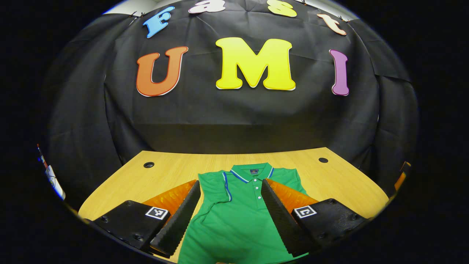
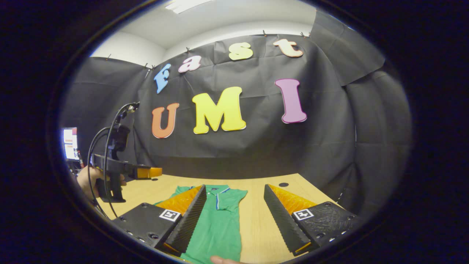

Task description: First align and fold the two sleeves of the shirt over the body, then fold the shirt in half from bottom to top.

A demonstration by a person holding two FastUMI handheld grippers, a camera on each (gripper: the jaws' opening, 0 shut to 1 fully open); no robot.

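Shirt [image 1: 234,216] lies flat between left gripper's [image 1: 226,216] spread fingers [image 1: 179,220].

Both looking forward low over the surface [image 1: 172,167] toward the cloth wall, left gripper view centred close above the shirt [image 1: 238,216], right gripper view offset rightward, sharing shirt and surface

Green shirt [image 1: 238,216] flat (sleeves seemingly folded)
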